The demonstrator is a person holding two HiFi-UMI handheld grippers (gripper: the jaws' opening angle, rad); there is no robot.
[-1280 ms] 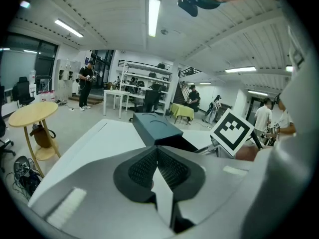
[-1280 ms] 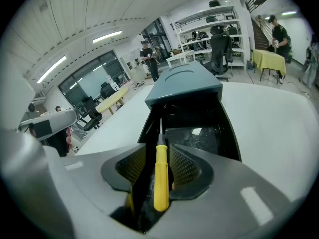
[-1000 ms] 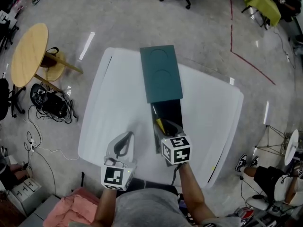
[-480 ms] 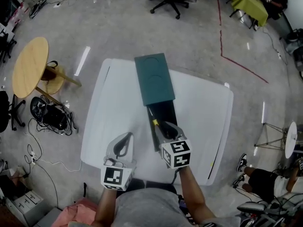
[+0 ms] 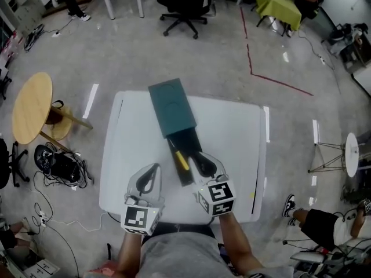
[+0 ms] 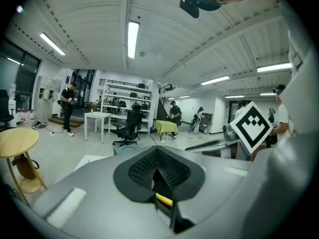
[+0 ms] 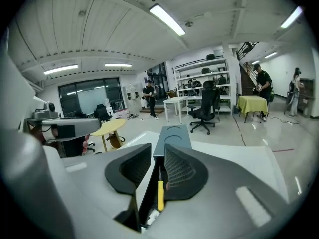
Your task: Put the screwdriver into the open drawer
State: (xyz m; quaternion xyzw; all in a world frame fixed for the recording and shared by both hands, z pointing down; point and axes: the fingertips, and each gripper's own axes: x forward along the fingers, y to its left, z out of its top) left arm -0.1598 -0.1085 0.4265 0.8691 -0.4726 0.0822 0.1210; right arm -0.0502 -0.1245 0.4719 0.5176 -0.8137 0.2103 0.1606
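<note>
A teal cabinet (image 5: 171,113) stands on the white table (image 5: 232,132), its dark drawer (image 5: 188,178) pulled out toward me. The yellow-handled screwdriver (image 5: 181,159) lies inside the drawer. My right gripper (image 5: 204,155) hovers just right of the drawer, above it. Its jaws have just been closing, a gap still shows, and nothing is between them. In the right gripper view the screwdriver (image 7: 160,195) shows far below the right gripper (image 7: 158,152). My left gripper (image 5: 155,167) hangs left of the drawer, shut and empty. The left gripper (image 6: 157,151) view shows a bit of the yellow screwdriver (image 6: 164,199) below.
A round wooden table (image 5: 32,106) and a tangle of cables (image 5: 58,161) are on the floor to the left. An office chair (image 5: 185,4) and a green-covered table (image 5: 278,4) stand beyond. A seated person's legs (image 5: 316,225) are at the lower right.
Both grippers have risen away from the table. The right one has lifted off the drawer, its jaws narrower, and the screwdriver stays lying in the drawer.
</note>
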